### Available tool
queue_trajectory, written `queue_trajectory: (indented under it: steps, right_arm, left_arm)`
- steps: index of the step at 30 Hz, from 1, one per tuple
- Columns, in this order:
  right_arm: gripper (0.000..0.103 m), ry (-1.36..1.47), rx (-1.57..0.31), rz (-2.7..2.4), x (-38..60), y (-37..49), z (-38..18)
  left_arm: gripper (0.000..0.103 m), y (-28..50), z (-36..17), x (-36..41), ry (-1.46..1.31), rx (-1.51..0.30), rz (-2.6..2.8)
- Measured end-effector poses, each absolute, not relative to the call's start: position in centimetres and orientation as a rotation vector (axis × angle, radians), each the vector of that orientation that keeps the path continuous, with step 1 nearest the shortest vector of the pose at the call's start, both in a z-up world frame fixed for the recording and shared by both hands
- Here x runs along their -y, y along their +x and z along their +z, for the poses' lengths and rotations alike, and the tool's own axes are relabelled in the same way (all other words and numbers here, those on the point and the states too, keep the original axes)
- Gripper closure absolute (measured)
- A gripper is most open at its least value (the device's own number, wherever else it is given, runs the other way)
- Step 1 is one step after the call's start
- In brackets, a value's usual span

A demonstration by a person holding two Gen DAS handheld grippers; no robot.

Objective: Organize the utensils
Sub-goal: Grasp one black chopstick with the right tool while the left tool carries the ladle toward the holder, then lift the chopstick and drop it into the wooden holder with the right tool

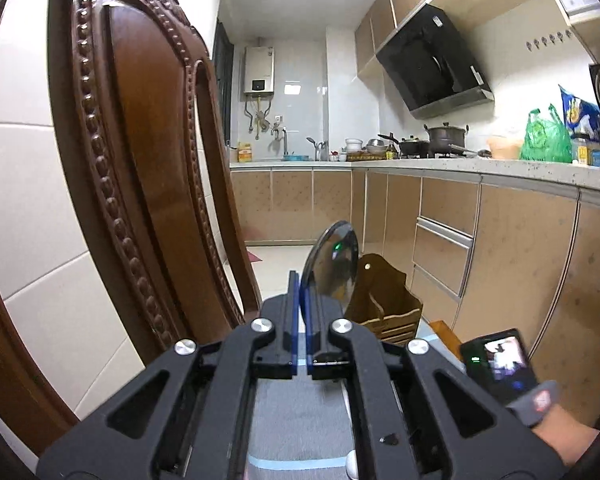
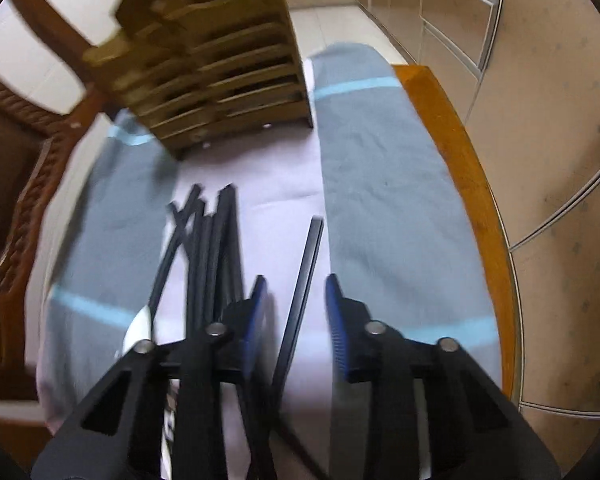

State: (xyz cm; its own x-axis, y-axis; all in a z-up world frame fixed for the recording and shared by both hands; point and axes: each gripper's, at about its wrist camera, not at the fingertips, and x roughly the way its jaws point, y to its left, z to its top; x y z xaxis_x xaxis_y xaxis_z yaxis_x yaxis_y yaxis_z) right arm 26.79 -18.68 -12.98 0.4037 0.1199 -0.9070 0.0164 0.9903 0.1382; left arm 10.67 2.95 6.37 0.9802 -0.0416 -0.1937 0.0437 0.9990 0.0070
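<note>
Steel catches the light in the left wrist view: a spoon stands bowl-up at centre frame, its handle clamped between the blue pads of the left hand-held gripper, which are pressed together on it. Behind the spoon sits a wooden utensil rack, and a carved wooden chair back fills the left half of the frame. At the lower right a hand shows beside a small lit screen. A kitchen counter with pots runs across the upper right.

The right wrist view is blurred. The right hand-held gripper points down at a desk covered by a grey and white cloth with pale blue stripes. Its blue fingers stand apart, with one black chopstick lying between them; neither pad presses on it (the gap on each side is plain). Left of centre lies a bundle of black chopsticks, fanned on the white band of the cloth, with a white spoon at the bundle's lower left. The slotted wooden rack stands at the top centre of the frame.
</note>
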Motion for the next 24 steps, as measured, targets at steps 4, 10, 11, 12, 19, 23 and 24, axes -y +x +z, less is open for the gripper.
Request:
queue_trajectory:
  steps: [4,10,11,12,19,23,24]
  right_arm:
    - [0.091,0.090,-1.167,0.036,18.4,28.4,-13.5]
    - [0.096,0.075,-1.125,0.069,18.7,28.3,-12.3]
    - [0.096,0.084,-1.103,0.080,18.9,27.9,-11.5]
    - [0.096,0.089,-1.075,0.096,19.1,27.2,-10.3]
    - [0.096,0.131,-0.890,0.216,20.6,20.7,-1.2]
    - [0.096,0.150,-0.800,0.251,21.4,17.4,2.8]
    - [0.096,0.154,-0.783,0.259,21.6,16.8,3.7]
  left_arm:
    - [0.101,11.3,6.4,-4.3,-0.026,-0.210,-0.040]
    - [0.101,12.1,6.5,-5.2,-0.052,-0.215,-0.031]
    - [0.101,12.1,6.6,-5.3,-0.055,-0.215,-0.030]
    - [0.101,12.2,6.6,-5.4,-0.061,-0.216,-0.030]
    - [0.101,12.5,6.3,-5.6,-0.070,-0.227,-0.029]
    - [0.101,12.8,6.1,-5.2,-0.067,-0.241,-0.036]
    - [0.101,12.8,6.0,-5.1,-0.064,-0.244,-0.038]
